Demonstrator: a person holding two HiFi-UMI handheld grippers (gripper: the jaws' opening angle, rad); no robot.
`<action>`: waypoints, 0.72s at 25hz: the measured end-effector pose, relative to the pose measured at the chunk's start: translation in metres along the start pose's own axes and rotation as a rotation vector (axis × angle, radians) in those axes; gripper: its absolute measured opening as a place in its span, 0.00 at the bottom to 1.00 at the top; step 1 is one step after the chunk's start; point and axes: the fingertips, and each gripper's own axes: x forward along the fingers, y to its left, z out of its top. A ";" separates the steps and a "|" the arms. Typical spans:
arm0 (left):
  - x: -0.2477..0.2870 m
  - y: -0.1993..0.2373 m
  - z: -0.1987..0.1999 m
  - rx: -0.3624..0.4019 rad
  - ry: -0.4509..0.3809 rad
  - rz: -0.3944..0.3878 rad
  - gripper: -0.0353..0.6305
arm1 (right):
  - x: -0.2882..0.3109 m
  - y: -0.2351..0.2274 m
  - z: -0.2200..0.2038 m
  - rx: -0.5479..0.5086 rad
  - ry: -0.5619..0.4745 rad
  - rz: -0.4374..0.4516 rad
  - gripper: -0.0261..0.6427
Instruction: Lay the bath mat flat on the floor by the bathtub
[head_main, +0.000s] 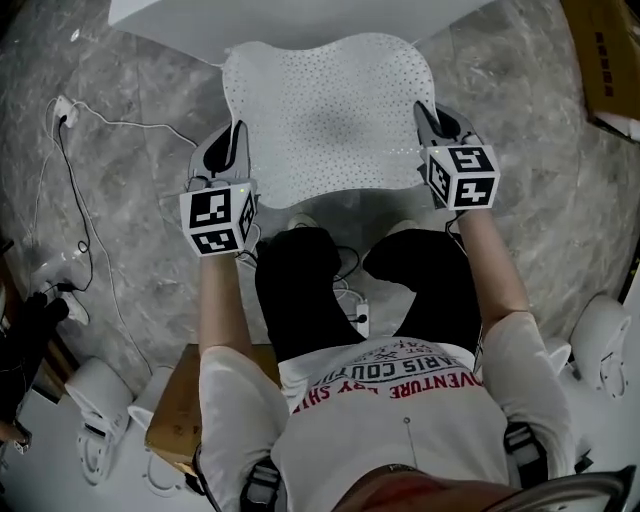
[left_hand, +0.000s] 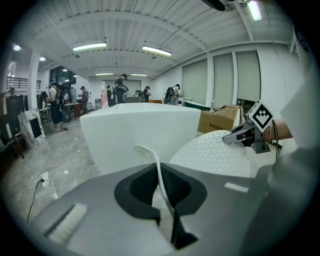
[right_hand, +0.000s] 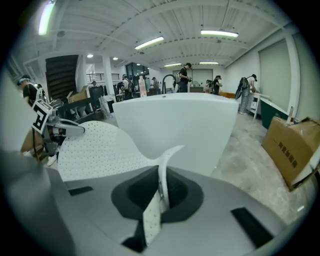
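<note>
Head view: You hold the bath mat (head_main: 325, 115) spread over the floor (head_main: 130, 150), its far edge near the bathtub (head_main: 200, 20). Your left gripper (head_main: 235, 140) has the near-left corner and your right gripper (head_main: 428, 118) the near-right.
Left gripper view: Your jaws are clamped on the mat's thin edge, which curls up between them.
Right gripper view: These jaws also pinch the dotted edge, with the tub wall just beyond.
Step in hand: Placing, by the look of it; your end seems raised.
Next move: Lower both corners evenly, keep the mat taut, and release only once it lies flat.
</note>
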 end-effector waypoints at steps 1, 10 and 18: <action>0.012 0.002 -0.015 0.014 0.003 -0.005 0.08 | 0.013 -0.002 -0.013 -0.001 0.000 -0.001 0.06; 0.091 0.022 -0.114 0.104 0.018 -0.020 0.08 | 0.104 -0.009 -0.105 -0.071 0.003 -0.012 0.06; 0.126 0.031 -0.161 0.038 -0.024 -0.002 0.08 | 0.146 0.001 -0.145 -0.062 -0.023 -0.018 0.06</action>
